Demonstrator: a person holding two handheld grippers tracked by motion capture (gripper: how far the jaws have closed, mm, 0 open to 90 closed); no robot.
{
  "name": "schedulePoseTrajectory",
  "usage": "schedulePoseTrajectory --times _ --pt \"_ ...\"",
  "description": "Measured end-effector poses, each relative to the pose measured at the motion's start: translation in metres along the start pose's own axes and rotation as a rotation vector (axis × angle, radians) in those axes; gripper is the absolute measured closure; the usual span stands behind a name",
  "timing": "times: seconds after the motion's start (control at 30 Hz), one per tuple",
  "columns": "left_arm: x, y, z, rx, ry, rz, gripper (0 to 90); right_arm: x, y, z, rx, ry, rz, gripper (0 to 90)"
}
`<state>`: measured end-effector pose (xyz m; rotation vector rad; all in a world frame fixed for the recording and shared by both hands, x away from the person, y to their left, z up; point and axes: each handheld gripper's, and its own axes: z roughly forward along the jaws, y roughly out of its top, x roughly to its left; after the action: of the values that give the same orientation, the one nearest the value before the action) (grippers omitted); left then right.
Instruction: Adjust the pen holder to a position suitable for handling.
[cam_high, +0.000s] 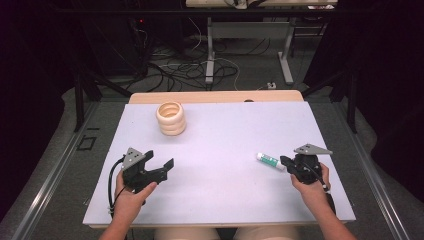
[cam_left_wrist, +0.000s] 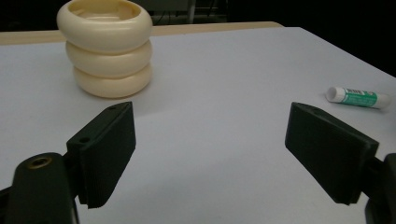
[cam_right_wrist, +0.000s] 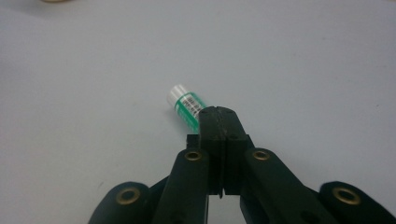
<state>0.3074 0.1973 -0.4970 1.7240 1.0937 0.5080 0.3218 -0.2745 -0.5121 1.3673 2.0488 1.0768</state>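
While the right gripper (cam_right_wrist: 219, 114) sits clenched, seemingly empty, the glue stick (cam_high: 270, 161) lies flat, white cap pointing away from it.

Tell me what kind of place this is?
Likely a lab recording rig: a white table on a metal frame, loose cables on the floor behind it, dark curtains around, and a handheld claw with camera.

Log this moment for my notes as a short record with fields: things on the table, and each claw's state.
surface: white table
stack: three cream rings, upright, far left
tube: green-and-white glue stick, lying flat, touching the right claw's tip
left claw: open, nothing between its jaws
right claw: jaws shut together, tube not gripped
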Motion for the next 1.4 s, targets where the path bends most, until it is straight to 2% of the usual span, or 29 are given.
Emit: schedulePoseTrajectory --times 0.17,0.2,0.27,0.3,0.33,0.37,0.43,0.5,0.53,0.63,0.67,0.77,0.8,0.83,0.9,1.0,1.07,1.1,1.13,1.23,1.27,1.3,1.4 --pt "-0.013 0.008 0.009 -0.004 -0.006 0.020 24.7 0.001 -0.006 0.003 0.036 -0.004 -0.005 90.0" --pt "-0.021 0.013 0.014 -0.005 -0.027 0.032 26.2 0.001 -0.006 0.003 0.038 -0.007 -0.009 90.0" --pt "-0.031 0.020 0.021 -0.001 -0.063 0.039 29.7 0.000 -0.007 0.004 0.046 -0.003 -0.007 90.0" --pt "-0.031 0.020 0.021 -0.001 -0.063 0.039 30.4 0.000 -0.008 0.004 0.049 0.001 0.001 90.0" --pt "-0.041 0.028 0.029 -0.006 -0.078 0.049 31.0 -0.002 -0.009 0.005 0.052 0.002 0.001 90.0" --pt "-0.041 0.028 0.029 -0.006 -0.078 0.049 31.6 -0.002 -0.009 0.005 0.056 0.006 0.004 90.0" --pt "-0.055 0.039 0.043 0.003 -0.094 0.066 32.4 -0.003 -0.011 0.007 0.069 0.010 0.013 90.0" --pt "-0.062 0.047 0.054 0.020 -0.111 0.078 35.5 -0.004 -0.012 0.009 0.081 0.009 0.014 90.0" --pt "-0.062 0.047 0.054 0.020 -0.111 0.078 37.8 -0.004 -0.012 0.009 0.081 0.009 0.014 90.0" --pt "-0.073 0.055 0.071 0.043 -0.142 0.072 45.0 -0.004 -0.014 0.012 0.108 0.009 0.025 90.0" --pt "-0.080 0.060 0.084 0.068 -0.156 0.076 47.5 -0.005 -0.015 0.013 0.112 0.010 0.026 90.0" --pt "-0.092 0.068 0.104 0.092 -0.172 0.090 55.1 -0.005 -0.016 0.015 0.138 0.009 0.035 90.0" --pt "-0.092 0.068 0.104 0.092 -0.172 0.090 57.3 -0.005 -0.017 0.016 0.145 0.009 0.036 90.0" --pt "-0.100 0.073 0.118 0.114 -0.183 0.109 60.7 -0.005 -0.017 0.017 0.150 0.009 0.043 90.0" --pt "-0.109 0.079 0.131 0.135 -0.186 0.117 67.1 -0.007 -0.018 0.018 0.158 0.003 0.044 90.0" --pt "-0.121 0.086 0.152 0.159 -0.217 0.124 77.6 -0.007 -0.018 0.019 0.164 0.002 0.056 90.0" --pt "-0.128 0.091 0.164 0.194 -0.252 0.130 84.0 -0.008 -0.019 0.020 0.166 0.009 0.058 90.0" --pt "-0.128 0.091 0.164 0.194 -0.252 0.130 87.0 -0.007 -0.019 0.020 0.168 0.009 0.058 90.0" --pt "-0.137 0.092 0.176 0.214 -0.268 0.129 89.0 -0.008 -0.019 0.020 0.168 0.012 0.056 90.0" --pt "-0.150 0.092 0.192 0.245 -0.290 0.143 89.3 -0.008 -0.019 0.021 0.170 0.012 0.057 90.0" --pt "-0.150 0.092 0.192 0.245 -0.290 0.143 89.4 -0.008 -0.019 0.021 0.170 0.012 0.059 90.0" --pt "-0.156 0.091 0.202 0.259 -0.301 0.143 89.5 -0.008 -0.019 0.020 0.170 0.012 0.060 90.0" --pt "-0.161 0.090 0.212 0.271 -0.303 0.135 89.5 -0.008 -0.019 0.020 0.168 0.019 0.063 90.0"
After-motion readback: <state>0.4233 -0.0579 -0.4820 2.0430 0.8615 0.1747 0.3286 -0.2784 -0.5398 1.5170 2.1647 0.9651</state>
